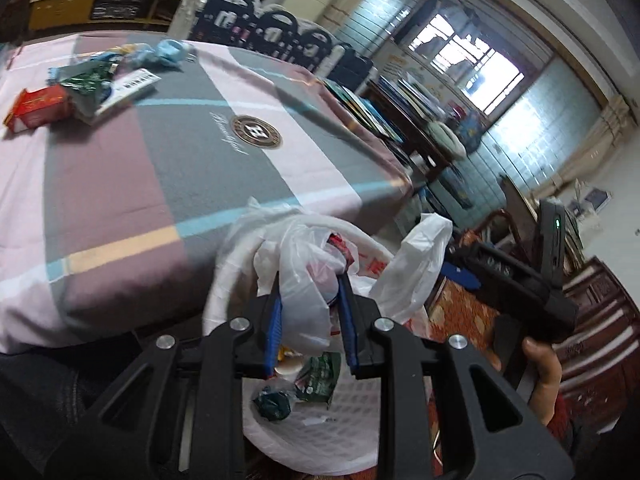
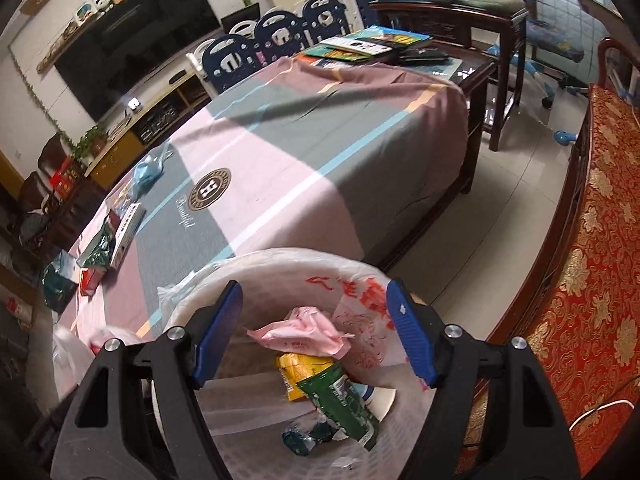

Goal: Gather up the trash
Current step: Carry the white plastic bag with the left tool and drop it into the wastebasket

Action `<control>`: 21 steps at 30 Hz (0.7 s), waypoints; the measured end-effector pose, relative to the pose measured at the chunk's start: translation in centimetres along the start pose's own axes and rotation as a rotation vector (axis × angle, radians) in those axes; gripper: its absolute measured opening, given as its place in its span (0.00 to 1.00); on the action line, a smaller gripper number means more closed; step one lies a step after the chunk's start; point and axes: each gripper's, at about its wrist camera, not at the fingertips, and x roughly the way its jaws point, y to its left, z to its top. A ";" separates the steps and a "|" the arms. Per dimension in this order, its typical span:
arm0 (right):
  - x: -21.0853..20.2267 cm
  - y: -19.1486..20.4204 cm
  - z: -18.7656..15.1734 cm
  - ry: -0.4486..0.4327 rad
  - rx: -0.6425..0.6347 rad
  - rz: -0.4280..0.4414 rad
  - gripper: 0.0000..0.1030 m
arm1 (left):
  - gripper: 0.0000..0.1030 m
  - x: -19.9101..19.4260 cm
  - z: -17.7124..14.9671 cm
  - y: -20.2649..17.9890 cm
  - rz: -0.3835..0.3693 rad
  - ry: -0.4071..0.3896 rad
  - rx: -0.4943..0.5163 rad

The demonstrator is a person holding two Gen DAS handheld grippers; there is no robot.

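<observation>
A white bin [image 1: 224, 280] lined with a plastic bag stands by the table; in the right wrist view the bin [image 2: 280, 256] holds a pink wrapper [image 2: 304, 332], a yellow packet [image 2: 296, 364], a green wrapper [image 2: 344, 400] and a dark crumpled scrap [image 2: 300, 440]. My left gripper [image 1: 308, 280] is shut on the white bag's edge [image 1: 300, 296] over the bin. My right gripper [image 2: 316, 296] is open and empty above the bin; its body shows in the left wrist view [image 1: 532, 292]. More trash lies on the table: a red box [image 1: 36, 108], green wrappers [image 1: 86, 80], a white box [image 1: 132, 84], blue crumpled material [image 1: 168, 52].
The table is covered by a pink, grey and mauve striped cloth [image 1: 160, 152]. A red patterned sofa [image 2: 592, 240] runs along the right. Books [image 2: 372, 46] lie at the table's far end. A dark wooden side table [image 2: 452, 24] and tiled floor [image 2: 500, 208] lie beyond.
</observation>
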 end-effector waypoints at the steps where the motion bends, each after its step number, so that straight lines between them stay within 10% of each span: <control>1: 0.1 -0.3 0.0 0.001 0.006 0.000 0.71 | 0.25 0.7 -0.3 -0.5 -0.027 0.034 0.017; 3: 0.3 -0.8 0.0 0.009 0.026 0.006 0.71 | 0.29 2.0 -1.1 -1.7 -0.063 0.095 0.059; 7: 0.4 -1.5 -0.1 0.008 0.044 0.007 0.71 | 0.85 2.7 -2.3 -3.0 0.016 0.118 0.133; 15: 0.9 -1.2 -0.1 0.029 0.069 0.018 0.71 | 0.90 0.0 -0.2 0.3 0.125 0.011 0.048; 21: 0.9 1.0 0.1 0.031 0.006 0.019 0.71 | 0.91 -2.9 2.9 4.4 0.419 -0.142 0.029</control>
